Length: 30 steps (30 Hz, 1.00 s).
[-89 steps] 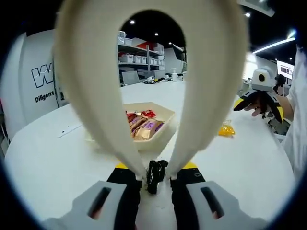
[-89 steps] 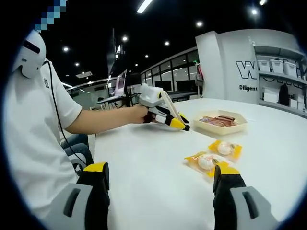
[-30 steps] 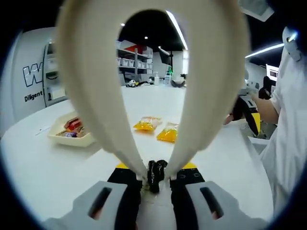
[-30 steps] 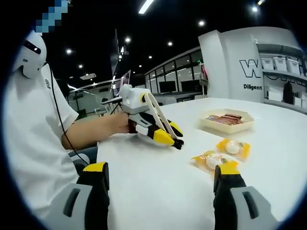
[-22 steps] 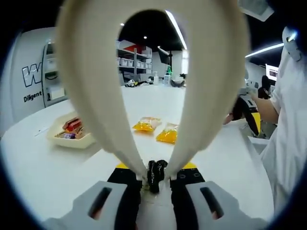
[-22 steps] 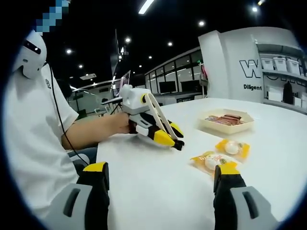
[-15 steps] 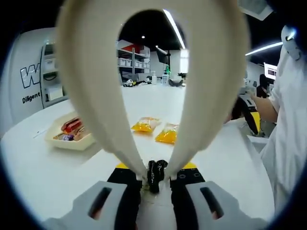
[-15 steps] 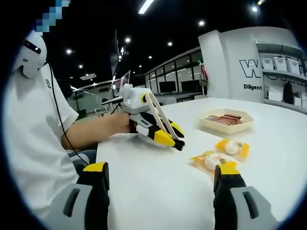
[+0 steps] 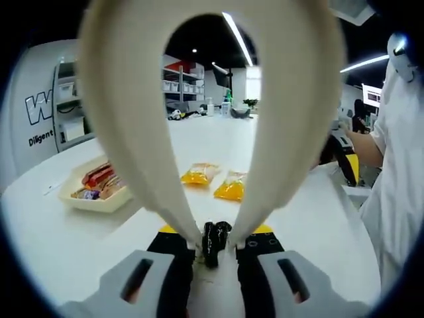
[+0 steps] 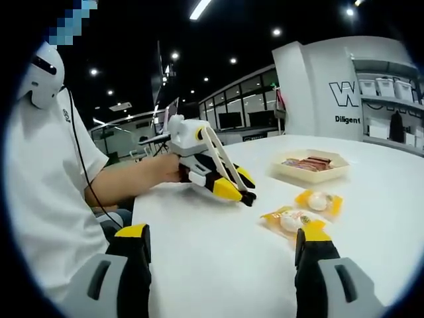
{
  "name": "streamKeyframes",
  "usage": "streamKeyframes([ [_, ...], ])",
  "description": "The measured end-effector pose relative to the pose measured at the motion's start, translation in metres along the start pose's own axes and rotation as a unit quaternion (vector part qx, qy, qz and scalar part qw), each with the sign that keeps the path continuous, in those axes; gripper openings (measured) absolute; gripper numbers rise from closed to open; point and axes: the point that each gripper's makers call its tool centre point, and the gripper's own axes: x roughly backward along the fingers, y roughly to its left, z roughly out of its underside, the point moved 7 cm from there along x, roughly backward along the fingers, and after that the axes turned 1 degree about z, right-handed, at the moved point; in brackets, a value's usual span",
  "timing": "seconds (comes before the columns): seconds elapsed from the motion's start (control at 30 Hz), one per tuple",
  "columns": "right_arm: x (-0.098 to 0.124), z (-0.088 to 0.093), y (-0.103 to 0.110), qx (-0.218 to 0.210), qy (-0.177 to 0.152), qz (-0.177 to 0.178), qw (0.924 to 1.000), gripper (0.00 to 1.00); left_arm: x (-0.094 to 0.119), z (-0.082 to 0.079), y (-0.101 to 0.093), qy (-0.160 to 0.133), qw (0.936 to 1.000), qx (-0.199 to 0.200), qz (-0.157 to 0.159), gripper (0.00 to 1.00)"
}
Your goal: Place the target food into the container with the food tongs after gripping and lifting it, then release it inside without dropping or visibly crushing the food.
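On the white worktop point(image 9: 79, 252): two yellow food packets point(image 9: 230, 187), untouched, beside the container point(image 9: 93, 199). Left gripper point(image 10: 232, 180), fingers clamped on cream tongs point(image 9: 132, 132), well short; right gripper point(image 10: 222, 265) fingers wide, empty. Approach step; next, likely lowering tongs around a packet.

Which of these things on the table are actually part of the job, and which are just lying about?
Part of the job:
- food tongs, clamped in the left tool
- two yellow food packets
- beige container, already holding some snacks
- right tool, open and idle

Just lying about:
- shelves with bins at the back
- white wall with lettering
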Motion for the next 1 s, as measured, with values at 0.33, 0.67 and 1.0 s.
streamKeyframes([
  [0.33, 0.0009, 0.0014, -0.0007, -0.002, 0.0, 0.001, 1.0, 0.91, -0.0023, -0.0037, -0.0002, -0.003, 1.0, -0.002, 0.001, 0.23],
  [0.67, 0.0029, 0.0032, -0.0017, -0.004, 0.0, 0.003, 1.0, 0.91, -0.0045, -0.0053, -0.0006, 0.003, 1.0, -0.006, 0.003, 0.24],
  [1.0, 0.0021, 0.0031, -0.0015, -0.004, -0.001, 0.003, 1.0, 0.91, -0.007, -0.0031, -0.0018, 0.008, 0.9999, -0.007, 0.007, 0.24],
])
